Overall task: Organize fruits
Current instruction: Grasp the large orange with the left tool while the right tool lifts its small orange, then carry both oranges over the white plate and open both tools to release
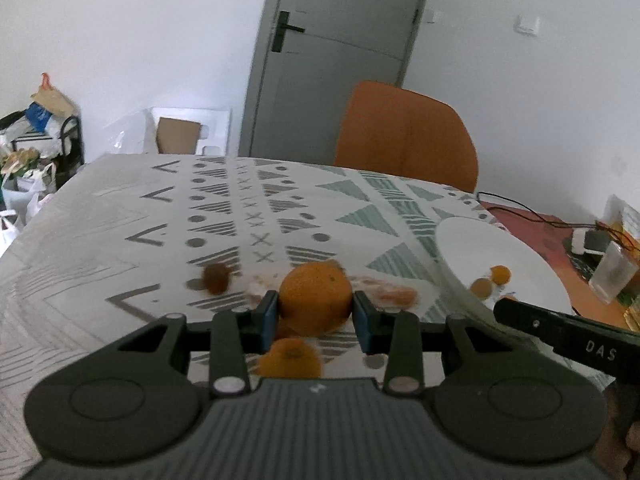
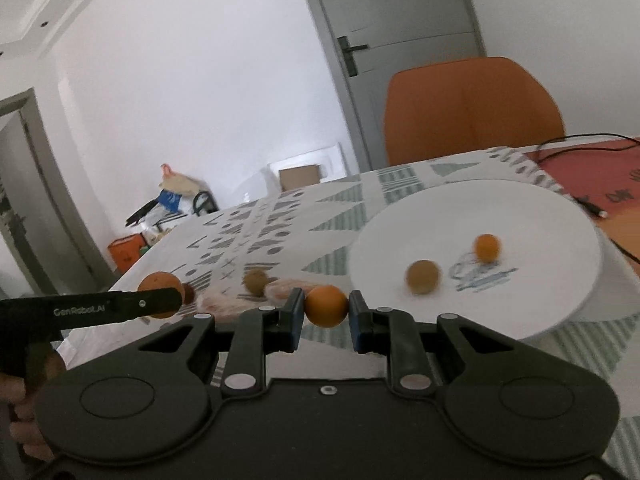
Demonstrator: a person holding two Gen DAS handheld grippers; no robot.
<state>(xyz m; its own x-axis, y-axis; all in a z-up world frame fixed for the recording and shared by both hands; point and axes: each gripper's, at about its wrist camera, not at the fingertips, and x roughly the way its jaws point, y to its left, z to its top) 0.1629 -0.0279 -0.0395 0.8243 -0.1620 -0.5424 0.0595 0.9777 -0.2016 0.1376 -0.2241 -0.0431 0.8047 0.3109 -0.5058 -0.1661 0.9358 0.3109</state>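
large dimpled orange (image 1: 315, 298) clamped in left gripper (image 1: 315, 312), small smooth orange (image 2: 326, 305) pinched by right gripper (image 2: 325, 312), white plate (image 2: 560, 216) just beside, brown kiwi (image 1: 216, 278) near.

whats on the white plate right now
Two small round fruits lie on the plate: an orange one and a brownish one, apart from each other. A faint printed design shows beside them. The plate's near edge is hidden behind the right gripper.

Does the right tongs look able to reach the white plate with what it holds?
Probably yes: the right tongs, shut on a small orange fruit, sits beside the white plate, with nothing between them.
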